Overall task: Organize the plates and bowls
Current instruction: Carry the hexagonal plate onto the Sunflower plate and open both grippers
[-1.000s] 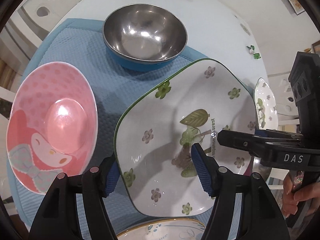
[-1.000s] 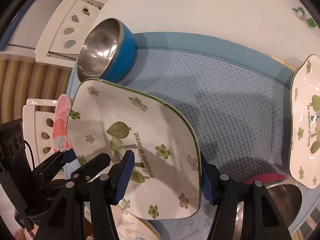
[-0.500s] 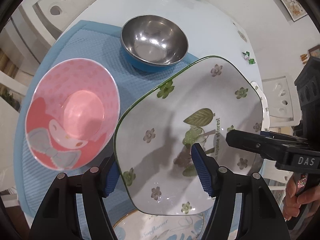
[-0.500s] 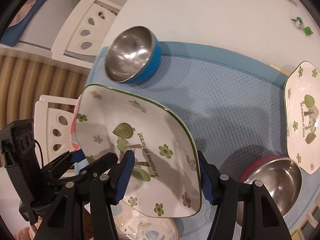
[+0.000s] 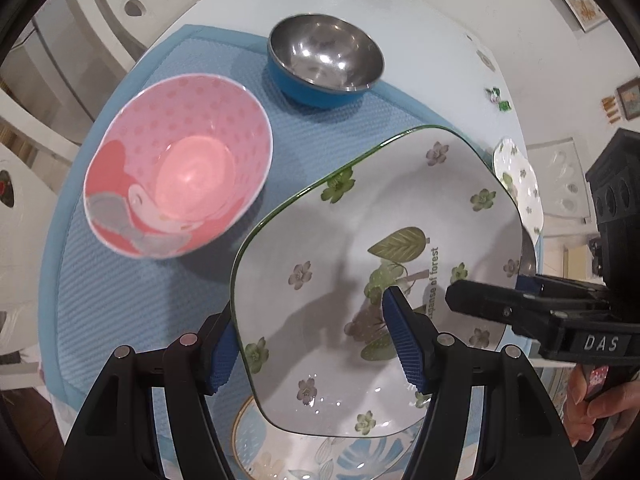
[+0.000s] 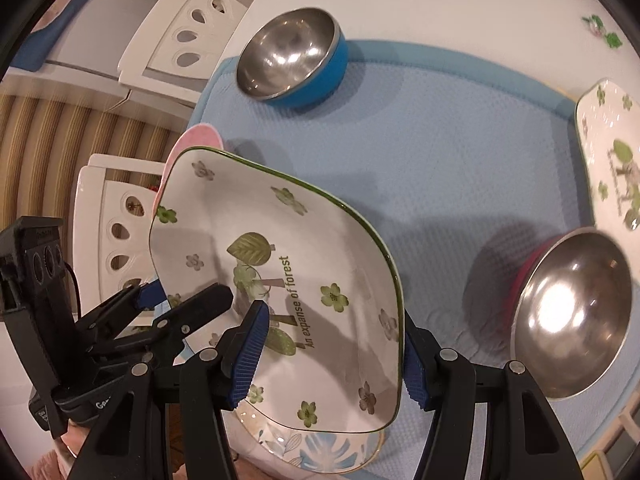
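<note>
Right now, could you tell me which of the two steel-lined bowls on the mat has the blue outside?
The blue-shelled steel bowl at the mat's far edge; the nearer steel bowl has a red-pink outside.

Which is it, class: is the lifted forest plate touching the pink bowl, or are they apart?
Apart. In the left wrist view, blue mat shows between the forest plate rim and the pink bowl.

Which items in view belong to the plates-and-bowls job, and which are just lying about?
Job:
floral square plate, held by both claws: left claw, right claw
pink bowl
blue steel bowl
red steel bowl
second floral plate
leaf-print plate

Lying about:
green trinket
white chair
</note>
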`<state>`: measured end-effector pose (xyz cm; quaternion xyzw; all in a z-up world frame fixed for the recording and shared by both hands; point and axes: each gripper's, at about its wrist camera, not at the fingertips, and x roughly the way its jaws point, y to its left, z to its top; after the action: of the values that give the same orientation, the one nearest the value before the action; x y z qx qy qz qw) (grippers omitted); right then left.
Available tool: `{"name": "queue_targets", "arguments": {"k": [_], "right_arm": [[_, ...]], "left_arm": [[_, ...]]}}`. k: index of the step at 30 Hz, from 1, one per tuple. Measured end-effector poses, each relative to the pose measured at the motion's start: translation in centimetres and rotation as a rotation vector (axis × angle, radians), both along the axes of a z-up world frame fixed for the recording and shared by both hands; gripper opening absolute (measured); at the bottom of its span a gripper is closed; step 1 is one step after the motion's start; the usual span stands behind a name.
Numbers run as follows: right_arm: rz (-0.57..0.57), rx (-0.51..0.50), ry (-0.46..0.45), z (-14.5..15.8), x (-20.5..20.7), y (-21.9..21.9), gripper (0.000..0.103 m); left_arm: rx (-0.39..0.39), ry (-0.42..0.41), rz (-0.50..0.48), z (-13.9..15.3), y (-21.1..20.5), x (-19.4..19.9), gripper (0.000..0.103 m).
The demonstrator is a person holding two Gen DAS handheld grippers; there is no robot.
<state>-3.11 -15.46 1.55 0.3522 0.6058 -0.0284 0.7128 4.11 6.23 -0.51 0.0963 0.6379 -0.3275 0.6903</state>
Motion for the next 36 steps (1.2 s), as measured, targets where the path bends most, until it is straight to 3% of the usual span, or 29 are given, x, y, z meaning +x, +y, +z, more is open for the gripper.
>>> {"name": "queue_targets", "arguments": {"k": [16,28,36], "right_arm": [[-0.029,0.089,0.075,-4.5,-4.0,1.8,0.060],[0.018,0.117,0.119,-6.3,-5.6,4.9,0.060],[0.063,0.099,0.123,-5.7,-5.9,7.3,0.060]], "left_arm": [[0.064,0.035,-0.035,-2.6,0.5,-3.4,0.063],[0.119,0.102,-0.038,-4.4,2.7,-6.1,0.063],[0.146,0.116,-0.063,-4.7,4.2,-7.3,0.063]]}}
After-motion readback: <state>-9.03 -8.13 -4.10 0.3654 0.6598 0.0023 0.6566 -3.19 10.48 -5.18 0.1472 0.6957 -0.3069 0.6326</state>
